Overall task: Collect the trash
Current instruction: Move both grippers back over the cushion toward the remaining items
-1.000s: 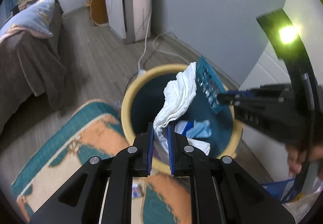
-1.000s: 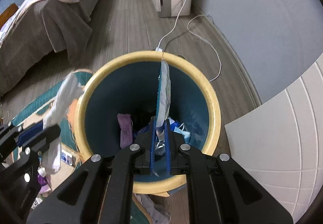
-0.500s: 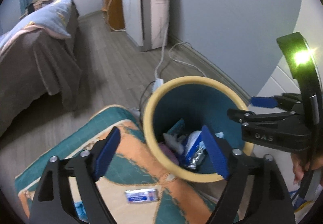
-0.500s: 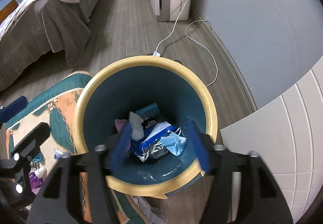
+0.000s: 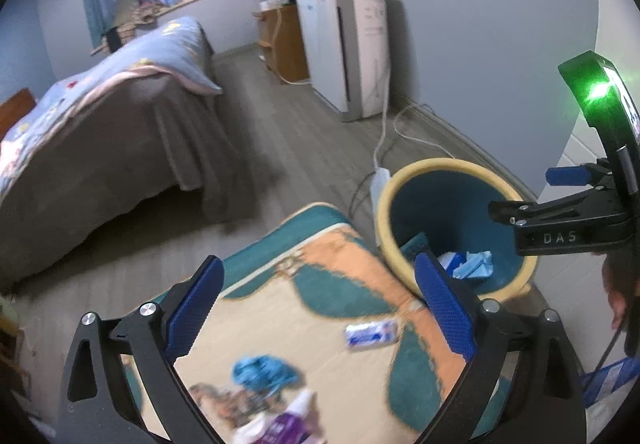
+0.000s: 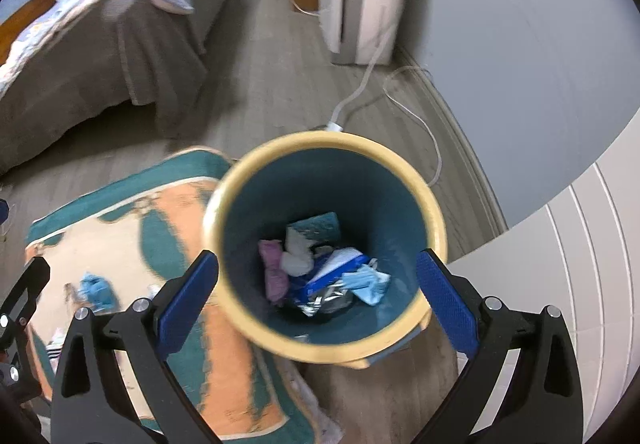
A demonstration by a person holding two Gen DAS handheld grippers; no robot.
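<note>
A bin with a yellow rim (image 6: 434,212) and a teal inside stands on the floor beside a patterned rug (image 6: 120,232). In it lie a blue mask (image 6: 370,282), a white tissue (image 6: 296,262), a pink scrap (image 6: 274,272), a foil wrapper (image 6: 324,296) and a teal packet (image 6: 320,224). My right gripper (image 6: 318,264) hovers over the bin, its jaws opening with nothing between them. My left gripper (image 5: 318,272) hangs above the rug (image 5: 340,256) left of the bin (image 5: 440,164), jaws opening and also holding nothing. On the rug lie a blue-white wrapper (image 5: 372,334), a crumpled blue piece (image 5: 262,370) and a purple-white bottle (image 5: 280,424).
A bed (image 5: 120,132) with a brown cover stands at the left. A white appliance (image 5: 348,44) stands against the grey wall, its cable (image 6: 416,124) trailing to a power strip (image 5: 378,184) behind the bin. A white panelled cupboard (image 6: 580,244) is at the right.
Both grippers opened and let go: the white tissue and the teal packet dropped into the bin. Both then rose and drew back, the left one swinging left over the rug.
</note>
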